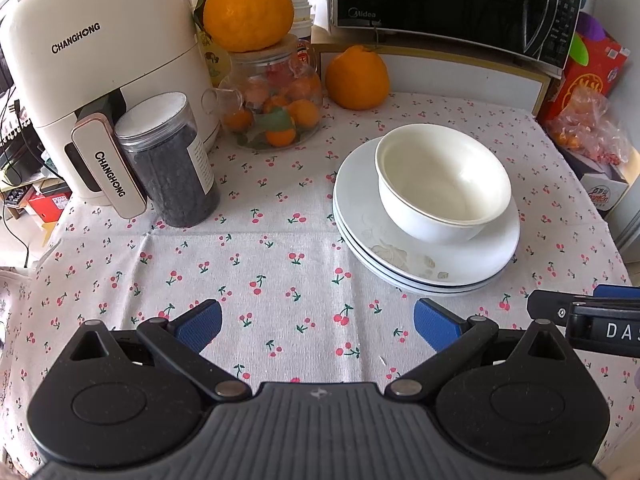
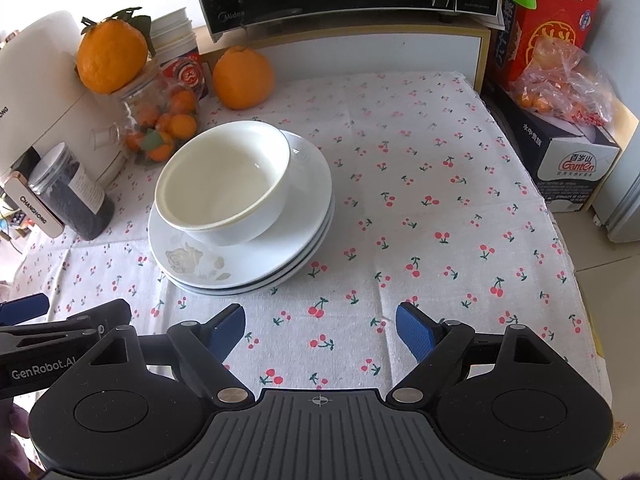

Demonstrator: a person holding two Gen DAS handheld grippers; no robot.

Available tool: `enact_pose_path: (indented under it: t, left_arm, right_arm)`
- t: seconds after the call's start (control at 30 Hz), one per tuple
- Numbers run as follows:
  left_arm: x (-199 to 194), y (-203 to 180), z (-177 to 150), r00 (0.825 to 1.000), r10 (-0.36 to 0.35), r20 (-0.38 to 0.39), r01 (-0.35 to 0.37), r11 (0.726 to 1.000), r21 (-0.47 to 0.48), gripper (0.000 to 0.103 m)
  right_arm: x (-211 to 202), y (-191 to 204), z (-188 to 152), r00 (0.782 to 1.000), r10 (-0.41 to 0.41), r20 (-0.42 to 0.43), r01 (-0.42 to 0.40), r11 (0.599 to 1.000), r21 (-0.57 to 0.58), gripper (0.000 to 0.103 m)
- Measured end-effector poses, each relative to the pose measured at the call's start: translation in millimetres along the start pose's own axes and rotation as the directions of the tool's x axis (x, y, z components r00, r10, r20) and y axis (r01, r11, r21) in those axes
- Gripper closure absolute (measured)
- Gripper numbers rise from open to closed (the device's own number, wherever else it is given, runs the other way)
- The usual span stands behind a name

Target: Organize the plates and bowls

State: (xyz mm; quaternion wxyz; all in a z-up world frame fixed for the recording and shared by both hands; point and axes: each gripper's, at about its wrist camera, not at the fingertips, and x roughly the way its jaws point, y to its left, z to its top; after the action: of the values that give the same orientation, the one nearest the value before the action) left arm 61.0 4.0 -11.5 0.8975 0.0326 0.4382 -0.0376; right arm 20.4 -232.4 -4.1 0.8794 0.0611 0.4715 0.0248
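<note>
A stack of white plates [image 1: 404,256] lies on the cherry-print tablecloth, with nested white bowls [image 1: 442,188] on top. The stack [image 2: 256,264] and the bowls [image 2: 224,184] also show in the right wrist view. My left gripper [image 1: 318,326] is open and empty, above the cloth near the table's front, with the stack ahead and to its right. My right gripper [image 2: 320,330] is open and empty, with the stack ahead and to its left. Each gripper's side shows at the edge of the other's view.
A white air fryer [image 1: 92,76], a dark-filled jar [image 1: 170,164] and a glass jar of small oranges [image 1: 276,108] stand at the back left. Large oranges [image 1: 356,78], a microwave [image 1: 452,0] and boxes [image 2: 560,152] line the back and right.
</note>
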Motion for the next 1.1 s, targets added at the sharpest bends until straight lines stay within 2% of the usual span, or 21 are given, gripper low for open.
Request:
enact_pose_path:
  t: [1.1]
  left_arm:
    - [1.1, 0.7, -0.1, 1.000, 0.000, -0.007, 0.000, 1.000, 0.011, 0.000]
  right_arm:
    - [2.5, 0.0, -1.0, 1.000, 0.001, -0.010, -0.001, 1.000, 0.000, 0.019]
